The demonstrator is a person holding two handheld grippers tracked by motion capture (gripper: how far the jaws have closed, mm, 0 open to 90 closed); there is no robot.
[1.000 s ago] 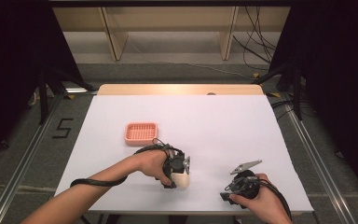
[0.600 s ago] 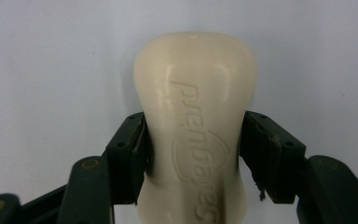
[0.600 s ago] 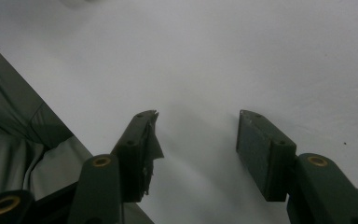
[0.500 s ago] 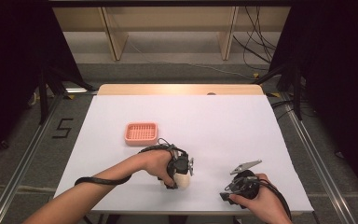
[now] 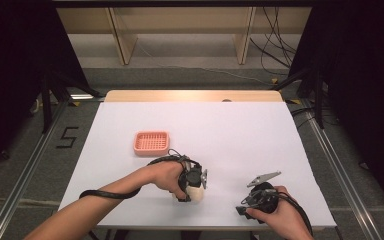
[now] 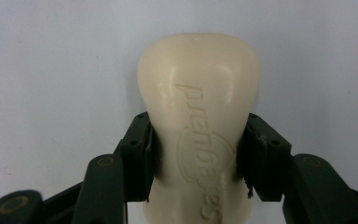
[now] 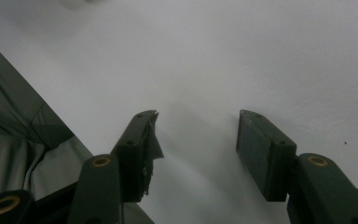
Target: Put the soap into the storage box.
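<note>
Cream soap sits pinched between the pads of my left tool, which has just been closing and now clamps its narrow waist; the rounded end of the bar sticks out past the pads, embossed lettering facing me. From above, my left tool and the soap are low on the white table, near its front edge. My right tool rests to the right, jaws spread wide with only bare table between them. Farther back, a pink basket lies well apart from the soap. Beyond the table's far edge stand wooden shelf legs on a grey floor, with cables trailing.
</note>
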